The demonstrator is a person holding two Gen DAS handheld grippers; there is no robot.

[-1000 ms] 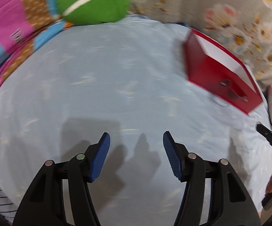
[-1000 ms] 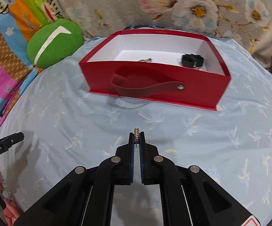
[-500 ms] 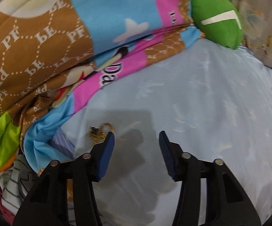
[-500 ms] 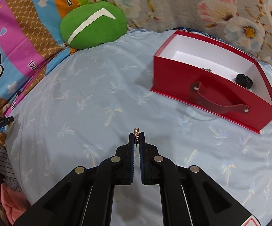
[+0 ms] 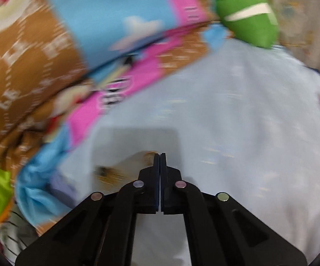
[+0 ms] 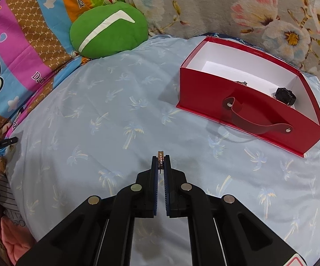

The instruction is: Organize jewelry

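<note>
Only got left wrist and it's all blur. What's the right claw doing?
Observer: The right claw is shut on a gold ring, which stands upright between the tips.
Operator: Where's the box from there?
Observer: The red box lies ahead and to the right, with its top open.
Operator: Anything in it?
Observer: A black watch lies at its right end.

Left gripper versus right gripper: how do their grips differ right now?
The right gripper clamps a gold ring upright between its pads, sharp in view. The left gripper is closed too, but blur hides whether the gold smear beside its tips is gripped. Both hover over the blue sheet.
</note>
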